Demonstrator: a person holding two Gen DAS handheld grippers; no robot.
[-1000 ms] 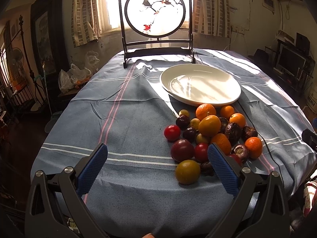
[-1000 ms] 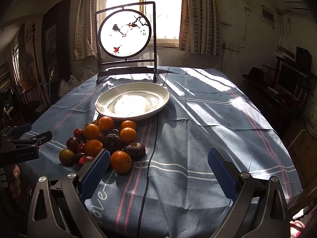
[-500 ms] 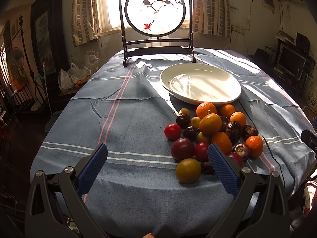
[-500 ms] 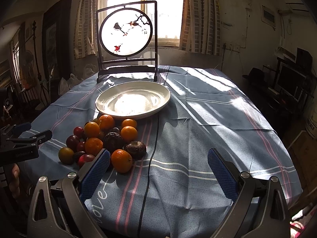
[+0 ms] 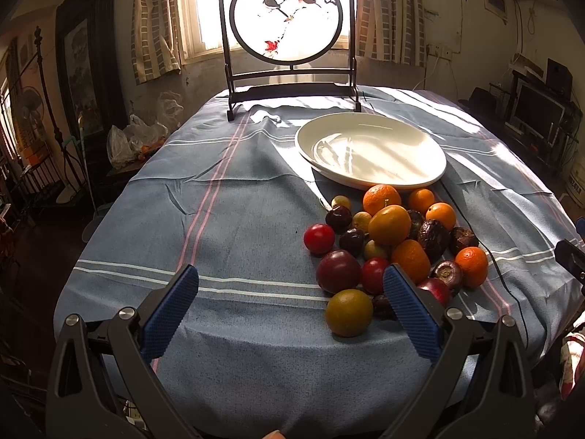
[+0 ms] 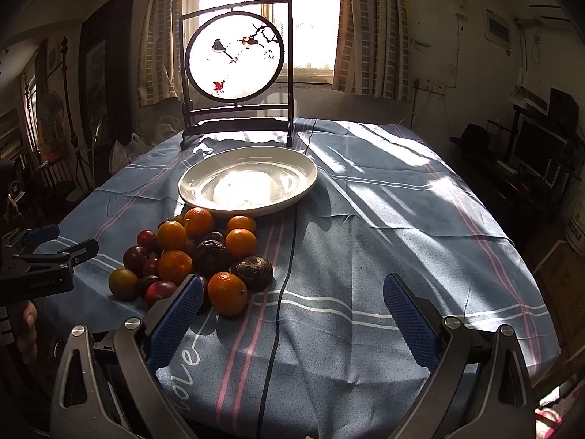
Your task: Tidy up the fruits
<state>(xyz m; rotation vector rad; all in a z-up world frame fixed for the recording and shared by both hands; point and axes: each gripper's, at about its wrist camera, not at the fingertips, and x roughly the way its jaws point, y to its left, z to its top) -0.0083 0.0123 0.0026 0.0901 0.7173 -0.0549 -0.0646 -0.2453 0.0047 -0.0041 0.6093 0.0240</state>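
Note:
A pile of fruit (image 5: 389,225) lies on the blue striped tablecloth: oranges, red and dark plums, brown passion fruits, a yellow-green plum (image 5: 349,312) nearest me. It also shows in the right wrist view (image 6: 212,256). An empty white plate (image 5: 371,150) sits just behind the pile and shows too in the right wrist view (image 6: 248,181). My left gripper (image 5: 290,305) is open and empty, low over the table's near edge, left of the pile. My right gripper (image 6: 292,314) is open and empty, right of the pile. The left gripper shows at the left edge (image 6: 40,256).
A dark-framed round bird screen (image 5: 289,18) stands at the table's far end, behind the plate. A thin black cable (image 6: 285,274) runs across the cloth from the screen past the fruit to the near edge. Furniture and bags crowd the room's sides.
Both grippers have eased slightly forward toward the table. Both stay open; the fruit and plate have not moved.

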